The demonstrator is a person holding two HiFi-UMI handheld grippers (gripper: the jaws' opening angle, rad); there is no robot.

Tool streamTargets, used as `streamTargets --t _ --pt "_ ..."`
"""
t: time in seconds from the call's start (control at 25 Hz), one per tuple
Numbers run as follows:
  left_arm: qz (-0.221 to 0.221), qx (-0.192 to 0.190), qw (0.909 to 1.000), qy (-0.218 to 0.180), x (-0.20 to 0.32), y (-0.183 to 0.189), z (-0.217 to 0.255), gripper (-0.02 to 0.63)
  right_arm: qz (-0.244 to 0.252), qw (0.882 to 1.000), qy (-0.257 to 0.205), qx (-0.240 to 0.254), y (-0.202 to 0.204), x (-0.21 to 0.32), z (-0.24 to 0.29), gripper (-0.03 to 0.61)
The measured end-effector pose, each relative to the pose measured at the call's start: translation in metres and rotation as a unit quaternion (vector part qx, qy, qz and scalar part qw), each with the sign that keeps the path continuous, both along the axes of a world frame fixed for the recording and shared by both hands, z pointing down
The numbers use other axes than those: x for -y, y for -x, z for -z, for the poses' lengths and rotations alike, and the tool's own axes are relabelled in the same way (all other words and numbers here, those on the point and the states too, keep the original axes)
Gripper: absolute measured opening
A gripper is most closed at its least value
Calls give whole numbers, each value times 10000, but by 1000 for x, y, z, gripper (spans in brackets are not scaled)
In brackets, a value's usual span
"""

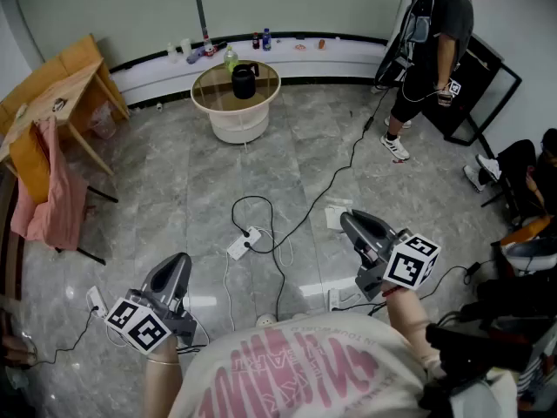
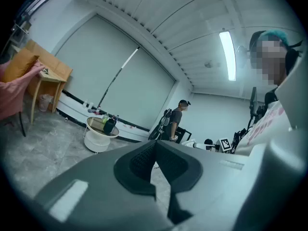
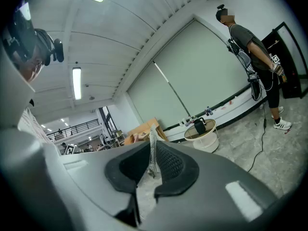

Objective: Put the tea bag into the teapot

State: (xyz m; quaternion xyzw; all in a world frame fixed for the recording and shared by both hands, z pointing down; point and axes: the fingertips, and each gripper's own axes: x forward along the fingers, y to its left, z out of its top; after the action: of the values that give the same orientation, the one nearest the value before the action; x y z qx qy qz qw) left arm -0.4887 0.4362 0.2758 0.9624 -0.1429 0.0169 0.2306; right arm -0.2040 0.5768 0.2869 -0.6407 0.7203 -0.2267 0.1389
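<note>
One tea bag [image 3: 153,150], thin and pale, stands edge-on between the pads of the right tongs [image 1: 350,222], which are closed on it. Its top edge projects past the tips. In the head view the right tongs sit at 4 o'clock, above the grey stone floor [image 1: 174,172]. The left tongs [image 2: 155,152] are at 8 o'clock, jaws together with nothing between them.

The teapot [image 1: 244,81], black, sits on the round glass-topped surface [image 1: 211,92] at 12 o'clock, well apart from both tongs. A green bottle [image 1: 230,57] stands at the far edge of the same surface.

A white power strip [image 1: 244,243] with black cables lies on the floor between the tongs and the surface. A person in dark clothes [image 1: 432,42] stands at 2 o'clock. A wooden desk [image 1: 61,81] is at 10 o'clock, with a pink cloth [image 1: 50,200] draped near it.
</note>
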Motion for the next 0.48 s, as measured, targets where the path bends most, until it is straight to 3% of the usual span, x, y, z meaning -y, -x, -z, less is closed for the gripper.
streamTargets --t 0.48 --pt "-96 16 9998 -174 28 27 6 18 -212 9996 -131 100 13 23 13 40"
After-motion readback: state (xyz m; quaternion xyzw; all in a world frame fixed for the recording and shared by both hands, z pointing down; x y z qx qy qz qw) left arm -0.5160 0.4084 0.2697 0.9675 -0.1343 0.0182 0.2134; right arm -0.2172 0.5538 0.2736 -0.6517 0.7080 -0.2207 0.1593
